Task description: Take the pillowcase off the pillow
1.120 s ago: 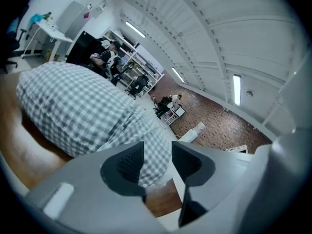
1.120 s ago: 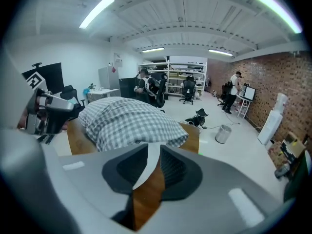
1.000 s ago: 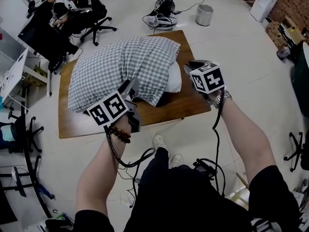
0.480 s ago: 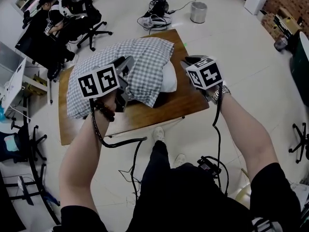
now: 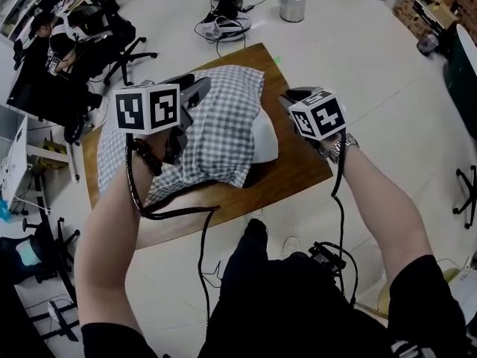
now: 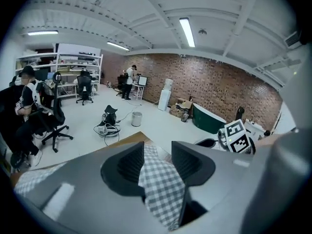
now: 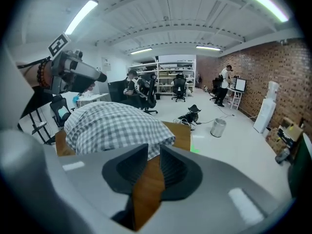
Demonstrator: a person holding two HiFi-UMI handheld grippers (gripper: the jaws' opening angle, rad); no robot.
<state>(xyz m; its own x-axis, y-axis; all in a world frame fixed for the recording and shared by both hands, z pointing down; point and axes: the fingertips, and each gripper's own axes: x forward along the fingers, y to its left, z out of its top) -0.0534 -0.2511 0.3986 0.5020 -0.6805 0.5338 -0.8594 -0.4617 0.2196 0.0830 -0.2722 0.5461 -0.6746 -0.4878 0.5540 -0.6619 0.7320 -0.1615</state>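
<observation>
A pillow in a grey checked pillowcase [image 5: 216, 125] lies on a wooden table [image 5: 298, 170]. Its bare white end [image 5: 264, 136] sticks out on the right. My left gripper [image 5: 195, 94] hangs in the air above the middle of the pillowcase. Its jaws have just been opening, and the checked cloth [image 6: 163, 189] shows through the gap without being pinched. From the right gripper view no cloth hangs from the left gripper [image 7: 97, 76]. My right gripper [image 5: 287, 99] is beside the white end. Its jaws stand slightly apart, with only table wood [image 7: 146, 189] between them.
People sit at desks among office chairs [image 5: 59, 43] at the far left. A metal bin [image 5: 292, 4] and a bag with cables [image 5: 221, 17] lie on the floor beyond the table. Gripper cables [image 5: 201, 230] trail down past the table's near edge.
The left gripper has left the pillowcase's near edge, risen and swung out over the pillow, rolling as it went. The right gripper has shifted a little beside the pillow's white end.
</observation>
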